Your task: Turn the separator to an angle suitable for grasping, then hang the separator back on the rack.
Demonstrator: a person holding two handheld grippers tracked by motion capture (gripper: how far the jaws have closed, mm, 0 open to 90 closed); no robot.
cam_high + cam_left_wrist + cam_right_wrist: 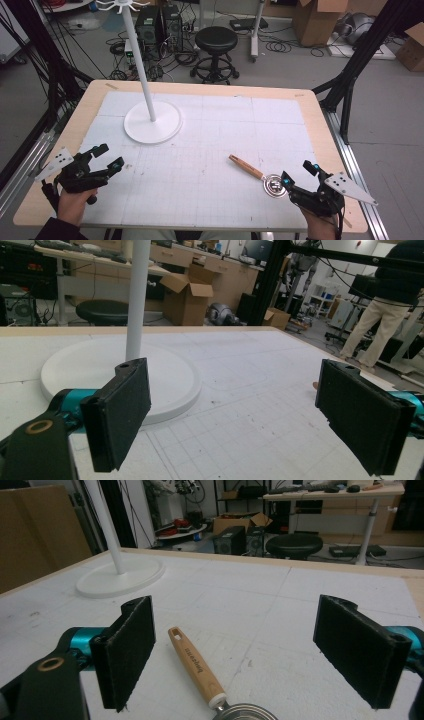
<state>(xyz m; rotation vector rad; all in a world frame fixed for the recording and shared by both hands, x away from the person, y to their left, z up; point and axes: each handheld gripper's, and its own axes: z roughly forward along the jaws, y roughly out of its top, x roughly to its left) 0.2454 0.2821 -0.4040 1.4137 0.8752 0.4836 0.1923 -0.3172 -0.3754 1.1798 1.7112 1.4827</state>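
Note:
A utensil with a wooden handle point(246, 167) and a round metal head point(274, 185) lies on the white mat at the front right. In the right gripper view the handle point(196, 667) points away between the jaws, and the metal head point(245, 713) sits at the bottom edge. My right gripper point(299, 175) is open just right of the head, jaws wide apart, nothing held. My left gripper point(107, 156) is open at the front left, facing the white stand point(152, 122). The stand's pole point(137, 297) and round base point(165, 375) lie ahead of the left jaws.
The stand's top carries several hooks point(120, 5). The white gridded mat point(200, 150) covers a wooden table point(310, 107). A black stool point(216, 42), boxes and cables sit on the floor beyond. A person point(385, 305) stands far off in the left gripper view.

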